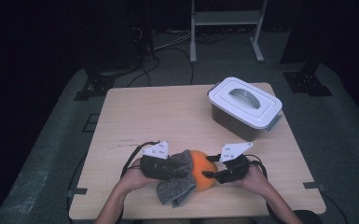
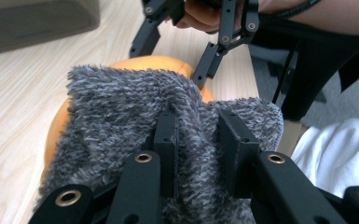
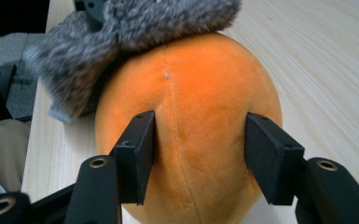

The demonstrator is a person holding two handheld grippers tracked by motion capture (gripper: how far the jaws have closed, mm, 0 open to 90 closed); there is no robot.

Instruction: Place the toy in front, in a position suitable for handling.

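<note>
Left hand-held gripper [image 2: 198, 140] clenched on grey fuzzy cloth [image 2: 130, 116] draped over orange plush ball [image 3: 191, 130]; right hand-held gripper [image 3: 198, 154] grasping ball on surface [image 1: 168, 112]; likely wiping step, next needs steady hold

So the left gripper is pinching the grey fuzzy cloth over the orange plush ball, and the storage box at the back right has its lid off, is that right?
Not quite: the lid is on the storage box, closed with its handle on top, as the high view shows. The rest holds: the left gripper pinches the grey fuzzy cloth over the orange plush ball.
</note>
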